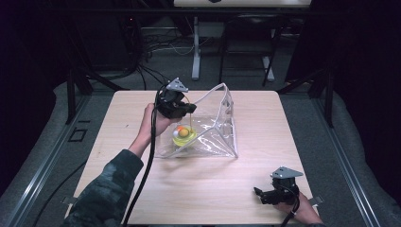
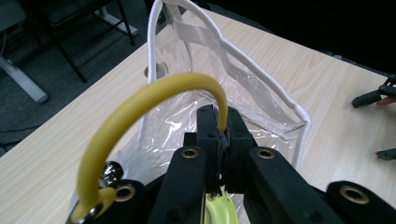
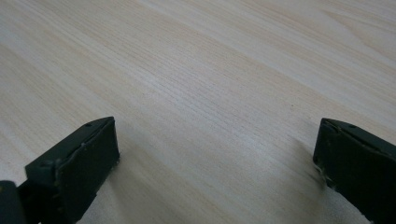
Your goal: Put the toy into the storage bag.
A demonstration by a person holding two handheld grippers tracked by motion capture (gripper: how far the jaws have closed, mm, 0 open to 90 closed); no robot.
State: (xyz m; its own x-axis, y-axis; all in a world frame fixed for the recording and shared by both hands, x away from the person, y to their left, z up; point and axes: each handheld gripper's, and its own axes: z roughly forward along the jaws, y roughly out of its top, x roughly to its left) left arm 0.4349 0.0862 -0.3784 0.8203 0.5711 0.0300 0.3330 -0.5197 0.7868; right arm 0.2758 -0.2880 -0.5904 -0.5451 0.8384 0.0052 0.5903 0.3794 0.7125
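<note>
High view: I've got the left gripper point(image 1: 179, 105) over the left end of the clear bag point(image 1: 215, 127), mid-counter point(image 1: 198, 189); a yellow thing w/ an orange ball point(image 1: 184, 134) sits under it in the bag; right gripper point(image 1: 270, 193) rests near the front right corner, well apart from the bag, jaws spread. Left gripper view: jaws closed tight on a yellow strap point(image 2: 140, 112) that loops up and left to a metal ring; bag mouth w/ white rim stands open just beyond. Right gripper view: jaws wide apart, holding nothing; bare wood btwn them.
</note>
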